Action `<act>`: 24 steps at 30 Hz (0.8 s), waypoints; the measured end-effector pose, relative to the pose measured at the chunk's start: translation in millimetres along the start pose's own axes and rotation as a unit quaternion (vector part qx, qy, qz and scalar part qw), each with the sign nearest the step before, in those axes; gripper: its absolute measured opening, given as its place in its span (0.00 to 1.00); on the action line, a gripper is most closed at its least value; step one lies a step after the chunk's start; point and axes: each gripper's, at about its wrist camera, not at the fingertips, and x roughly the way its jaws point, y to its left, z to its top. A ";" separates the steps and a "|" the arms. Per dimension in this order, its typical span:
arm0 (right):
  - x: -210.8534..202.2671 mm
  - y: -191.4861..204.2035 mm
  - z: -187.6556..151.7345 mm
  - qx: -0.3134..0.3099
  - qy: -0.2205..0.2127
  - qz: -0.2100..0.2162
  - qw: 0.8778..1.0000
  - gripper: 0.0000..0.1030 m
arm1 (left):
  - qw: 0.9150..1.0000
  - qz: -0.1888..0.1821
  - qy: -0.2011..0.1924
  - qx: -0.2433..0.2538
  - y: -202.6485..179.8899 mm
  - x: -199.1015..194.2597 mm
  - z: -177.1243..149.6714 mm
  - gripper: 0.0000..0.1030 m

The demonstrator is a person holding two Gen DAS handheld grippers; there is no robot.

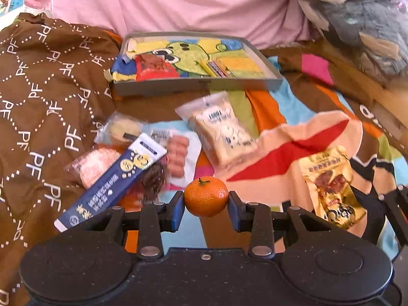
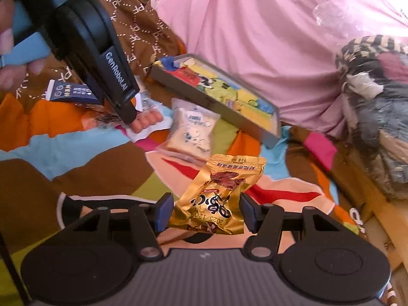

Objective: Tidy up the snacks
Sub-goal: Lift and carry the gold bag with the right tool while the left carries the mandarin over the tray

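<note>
In the left wrist view my left gripper (image 1: 206, 205) is shut on a small orange mandarin (image 1: 206, 193), held by its sides between the blue pads above the bedspread. The grey tray (image 1: 193, 86) with a cartoon lining lies straight ahead, holding a red packet (image 1: 153, 67) and a blue one. In the right wrist view my right gripper (image 2: 206, 210) stands open, its fingers flanking a gold snack packet (image 2: 219, 191) that lies on the bedspread. The left gripper's black body (image 2: 102, 58) hangs at upper left. The same tray (image 2: 216, 107) sits beyond.
Loose on the colourful bedspread lie a white bread pack (image 1: 224, 132), a long blue box (image 1: 114, 178), a sausage pack (image 1: 178, 155) and round wrapped snacks (image 1: 94, 168). A brown quilt (image 1: 38, 102) rises on the left. Pink bedding (image 1: 178, 5) and a clothes pile (image 2: 377, 102) stand behind.
</note>
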 end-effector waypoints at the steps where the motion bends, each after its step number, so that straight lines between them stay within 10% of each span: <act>1: 0.5 -1.4 -0.1 0.000 -0.001 -0.003 1.000 0.59 | 1.000 0.000 -0.003 -0.001 -0.3 -0.8 1.5 0.37; 24: 12.9 -29.2 13.9 -0.032 -0.068 -0.066 0.995 0.59 | 0.999 0.014 -0.044 0.024 9.1 3.6 63.2 0.37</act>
